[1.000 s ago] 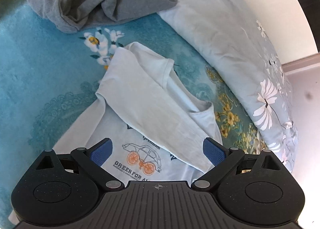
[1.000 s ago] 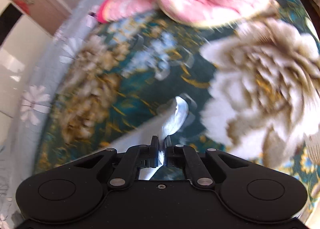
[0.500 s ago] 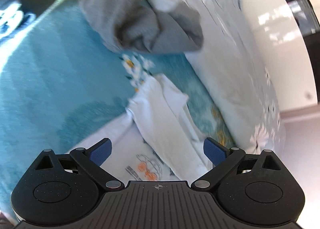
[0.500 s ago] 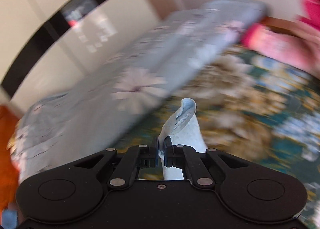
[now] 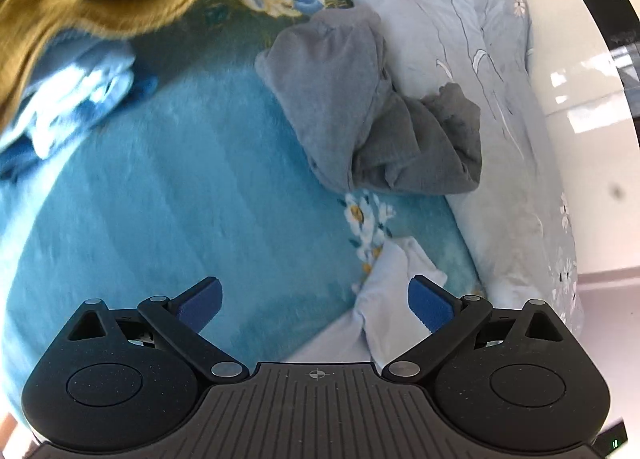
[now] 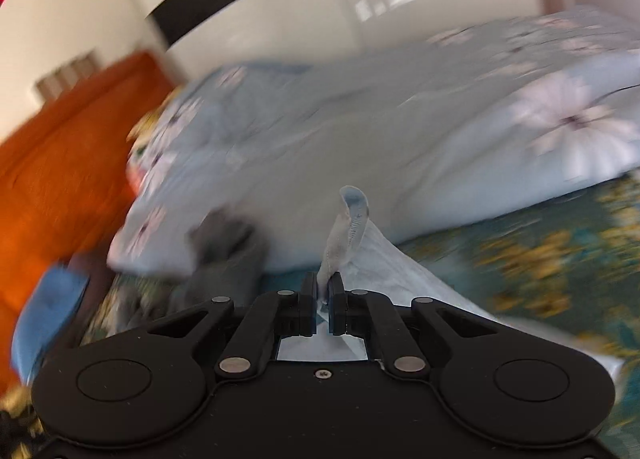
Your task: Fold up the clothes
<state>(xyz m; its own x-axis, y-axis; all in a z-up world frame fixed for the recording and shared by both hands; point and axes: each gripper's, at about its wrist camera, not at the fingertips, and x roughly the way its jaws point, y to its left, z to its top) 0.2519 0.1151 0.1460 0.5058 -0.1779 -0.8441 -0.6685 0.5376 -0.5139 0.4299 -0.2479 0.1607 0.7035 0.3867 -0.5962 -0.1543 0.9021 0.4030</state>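
Since the earlier frame, both hand-held grippers have swung across the bed: the left view, which held the printed front of the white T-shirt (image 5: 394,299), now shows only its sleeve end, and the right view has turned from the floral bedspread toward the pale quilt (image 6: 400,147)

Right hand-held gripper (image 6: 323,295): jaws closed on an edge of the white T-shirt, which stands up between the pads and trails back and to the right beneath the tool

Left hand-held gripper (image 5: 314,301): jaws wide open, nothing held; the sleeve lies just inside its right pad, long axis running forward and away from the tool

A crumpled grey garment (image 5: 372,111) lies well ahead on the blue blanket (image 5: 160,199)

Judged nearer to the free sleeve: the left hand
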